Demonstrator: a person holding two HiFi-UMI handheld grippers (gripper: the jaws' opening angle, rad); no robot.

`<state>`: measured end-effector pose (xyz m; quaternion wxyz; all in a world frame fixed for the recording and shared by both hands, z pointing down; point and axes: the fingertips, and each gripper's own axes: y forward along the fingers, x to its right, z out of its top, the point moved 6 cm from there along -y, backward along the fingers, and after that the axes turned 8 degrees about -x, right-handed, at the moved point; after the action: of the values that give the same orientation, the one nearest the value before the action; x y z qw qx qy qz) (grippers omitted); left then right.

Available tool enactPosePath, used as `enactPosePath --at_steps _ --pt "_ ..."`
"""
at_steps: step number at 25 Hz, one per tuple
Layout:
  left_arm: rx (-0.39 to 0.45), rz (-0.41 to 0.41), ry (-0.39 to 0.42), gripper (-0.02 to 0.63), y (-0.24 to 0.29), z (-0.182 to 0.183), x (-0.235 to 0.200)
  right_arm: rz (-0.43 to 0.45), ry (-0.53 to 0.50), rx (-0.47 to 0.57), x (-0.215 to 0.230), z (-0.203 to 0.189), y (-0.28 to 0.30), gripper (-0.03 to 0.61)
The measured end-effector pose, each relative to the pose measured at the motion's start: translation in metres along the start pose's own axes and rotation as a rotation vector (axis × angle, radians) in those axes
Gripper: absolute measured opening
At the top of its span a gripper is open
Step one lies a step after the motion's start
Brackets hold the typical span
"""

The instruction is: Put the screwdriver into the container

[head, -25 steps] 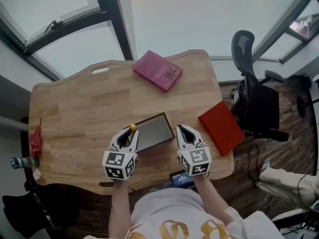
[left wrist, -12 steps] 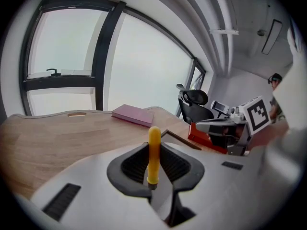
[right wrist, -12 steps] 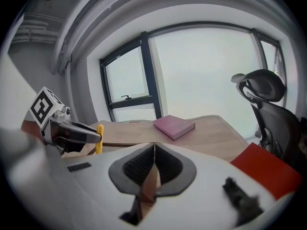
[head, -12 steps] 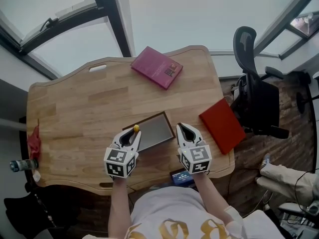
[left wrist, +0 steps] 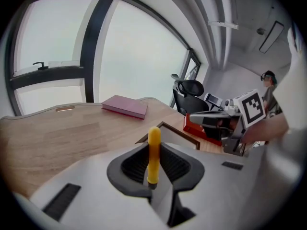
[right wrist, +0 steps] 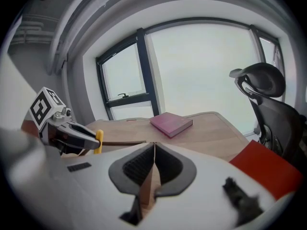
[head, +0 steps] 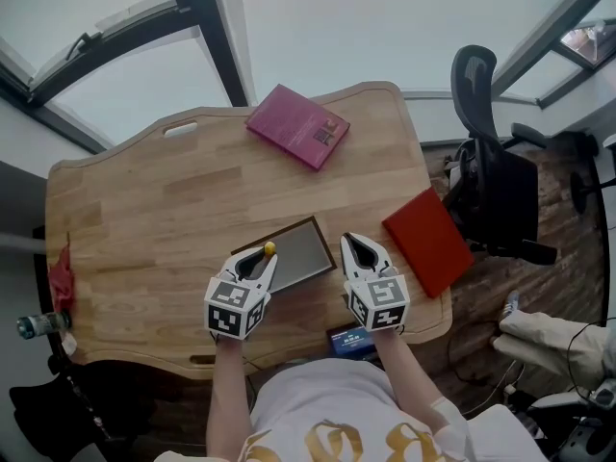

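Currently left tongs point(head: 262, 259) grip the screwdriver point(head: 269, 248) near the container point(head: 300, 252); right tongs point(head: 355, 246) clenched empty; illegible print on pink book point(head: 296, 126).

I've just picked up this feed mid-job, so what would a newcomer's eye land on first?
The yellow screwdriver, clamped in the left gripper, pokes out at the near left edge of the shallow container. The right gripper sits shut and empty beside the container's right side. A pink book lies farther back.
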<state>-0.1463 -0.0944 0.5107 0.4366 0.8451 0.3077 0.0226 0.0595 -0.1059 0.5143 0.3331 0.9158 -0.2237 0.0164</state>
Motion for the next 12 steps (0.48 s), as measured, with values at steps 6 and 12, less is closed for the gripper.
enactPosePath --at_steps 6,12 --pt "-0.055 -0.013 0.028 0.075 0.011 0.004 0.000 -0.007 0.013 -0.007 0.008 0.000 0.005 0.032" --pt "-0.124 -0.040 0.091 0.075 0.022 0.009 0.005 -0.005 0.024 -0.025 0.012 -0.003 0.009 0.032"
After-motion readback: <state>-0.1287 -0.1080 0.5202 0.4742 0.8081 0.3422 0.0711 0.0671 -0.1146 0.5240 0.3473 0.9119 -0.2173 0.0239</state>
